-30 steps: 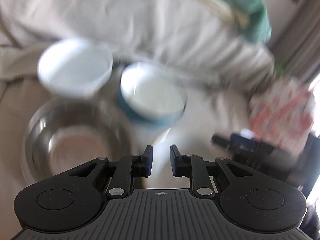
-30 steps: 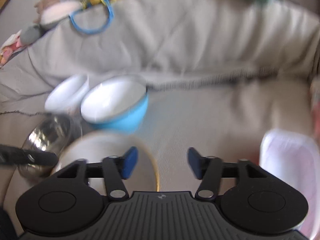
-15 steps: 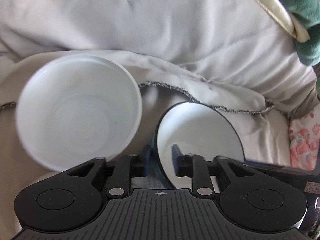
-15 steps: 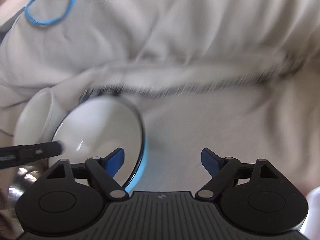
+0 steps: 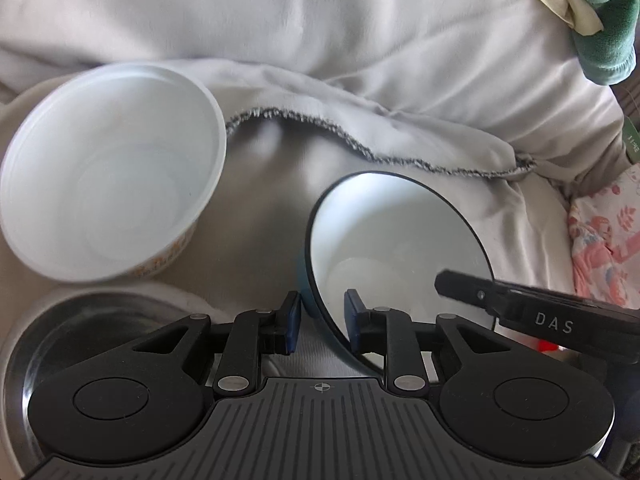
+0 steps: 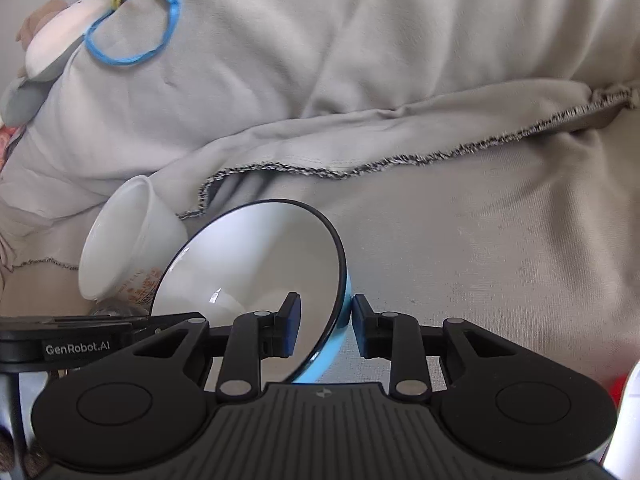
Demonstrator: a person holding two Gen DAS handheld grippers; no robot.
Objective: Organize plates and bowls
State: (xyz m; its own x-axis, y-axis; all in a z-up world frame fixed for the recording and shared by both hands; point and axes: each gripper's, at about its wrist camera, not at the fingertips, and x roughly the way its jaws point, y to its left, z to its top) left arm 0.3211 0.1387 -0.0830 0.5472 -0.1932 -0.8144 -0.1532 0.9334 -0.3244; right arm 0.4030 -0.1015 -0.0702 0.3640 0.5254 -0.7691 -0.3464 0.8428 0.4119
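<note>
A blue bowl with a white inside and dark rim (image 5: 396, 240) (image 6: 256, 264) is held tilted over the sofa seat. My left gripper (image 5: 322, 320) is shut on its near-left rim, one finger inside, one outside. My right gripper (image 6: 324, 322) is shut on its right rim the same way. A white bowl with orange print (image 5: 108, 184) (image 6: 128, 240) lies tilted to the left. A steel bowl (image 5: 60, 332) sits at the lower left under my left gripper.
A grey blanket with a frayed dark hem (image 6: 360, 164) covers the sofa. A blue loop and plush toy (image 6: 132, 40) lie at the back left. A green cloth (image 5: 592, 32) and a floral fabric (image 5: 604, 236) are at the right. A white container edge (image 6: 628, 420) shows at the lower right.
My right gripper has closed from wide open onto the blue bowl's right rim. The left gripper stays on the left rim. Both views have shifted slightly and the bowl is tilted more upright.
</note>
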